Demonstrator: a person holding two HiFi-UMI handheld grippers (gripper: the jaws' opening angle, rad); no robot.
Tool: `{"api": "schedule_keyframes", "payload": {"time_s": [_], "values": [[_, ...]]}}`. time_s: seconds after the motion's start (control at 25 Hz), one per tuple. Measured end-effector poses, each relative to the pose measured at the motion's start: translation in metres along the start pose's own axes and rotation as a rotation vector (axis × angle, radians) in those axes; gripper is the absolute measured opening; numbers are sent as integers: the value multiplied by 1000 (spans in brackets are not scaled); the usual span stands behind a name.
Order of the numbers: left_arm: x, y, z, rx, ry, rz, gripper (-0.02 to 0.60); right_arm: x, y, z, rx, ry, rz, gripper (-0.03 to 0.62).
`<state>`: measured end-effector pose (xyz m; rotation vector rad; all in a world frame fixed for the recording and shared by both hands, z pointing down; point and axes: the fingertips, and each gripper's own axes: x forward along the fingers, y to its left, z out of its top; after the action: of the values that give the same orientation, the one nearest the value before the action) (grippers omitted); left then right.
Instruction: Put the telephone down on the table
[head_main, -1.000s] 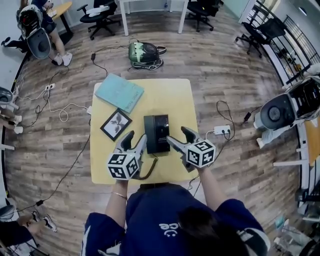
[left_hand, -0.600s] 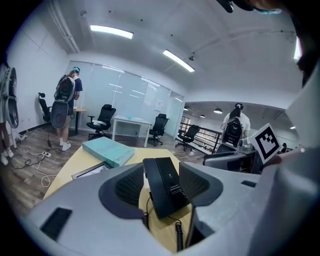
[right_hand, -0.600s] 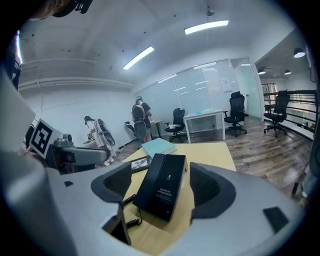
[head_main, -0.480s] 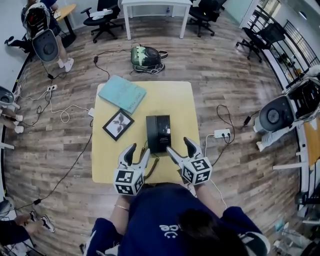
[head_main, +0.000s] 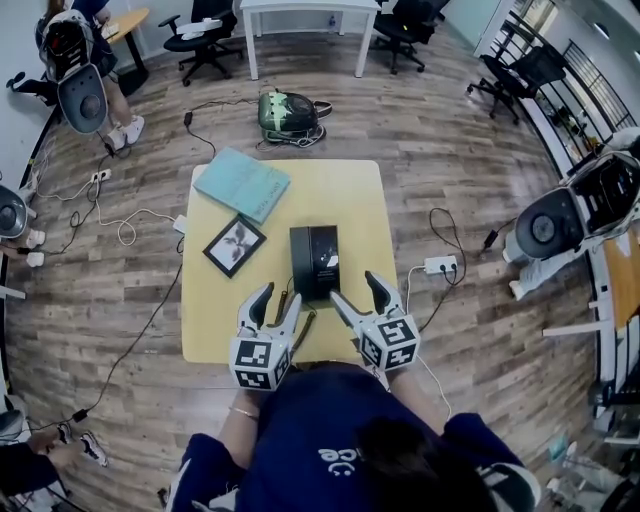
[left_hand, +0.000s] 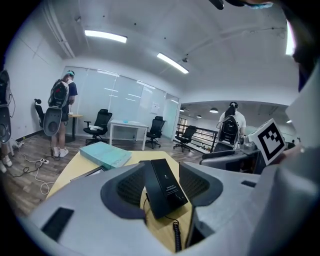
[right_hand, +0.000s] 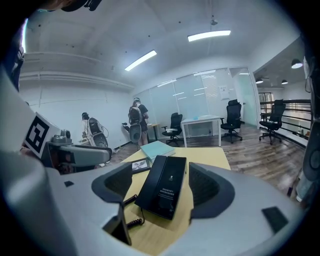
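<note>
Drawn back to the near edge of the table (head_main: 350, 190) since a second ago, left gripper (head_main: 278, 297) and right gripper (head_main: 354, 290); both gaping, empty; telephone (head_main: 314, 262) flat mid-table, touching neither (coiled cord (left_hand: 176, 235) clearest from left gripper view); bare wood rightward.

We're in an open office: swivel chairs (head_main: 198, 38) round a white desk (head_main: 300, 6), glass partitions (left_hand: 120, 102) behind, strip lights (right_hand: 209, 35) overhead.

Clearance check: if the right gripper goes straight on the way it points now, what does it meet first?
Most likely the telephone: it lies on the table straight ahead of the right gripper's open, empty jaws, its near end toward them. The gap between them is hard to judge.
</note>
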<state>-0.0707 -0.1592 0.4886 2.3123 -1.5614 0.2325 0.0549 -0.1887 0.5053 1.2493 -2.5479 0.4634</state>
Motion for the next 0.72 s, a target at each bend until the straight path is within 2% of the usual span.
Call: {"api": "schedule_keyframes", "payload": {"time_s": [0.08, 0.16, 0.24, 0.4, 0.48, 0.72], "values": [[-2, -2, -1, -13, -1, -8, 207, -1, 4, -1, -13, 5, 4, 356], [-4, -4, 0, -17, -6, -18, 206, -3, 9, -1, -28, 3, 5, 293], [-5, -5, 2, -15, -14, -29, 198, -4, 11, 2, -25, -10, -1, 201], [-7, 0, 0, -7, -20, 2, 51, -1, 15, 3, -40, -12, -10, 9], [-6, 0, -2, -2, -10, 8, 5, -1, 17, 1, -48, -3, -2, 9], [-3, -5, -3, -4, 2, -5, 3, -1, 21, -2, -67, 5, 14, 8]]}}
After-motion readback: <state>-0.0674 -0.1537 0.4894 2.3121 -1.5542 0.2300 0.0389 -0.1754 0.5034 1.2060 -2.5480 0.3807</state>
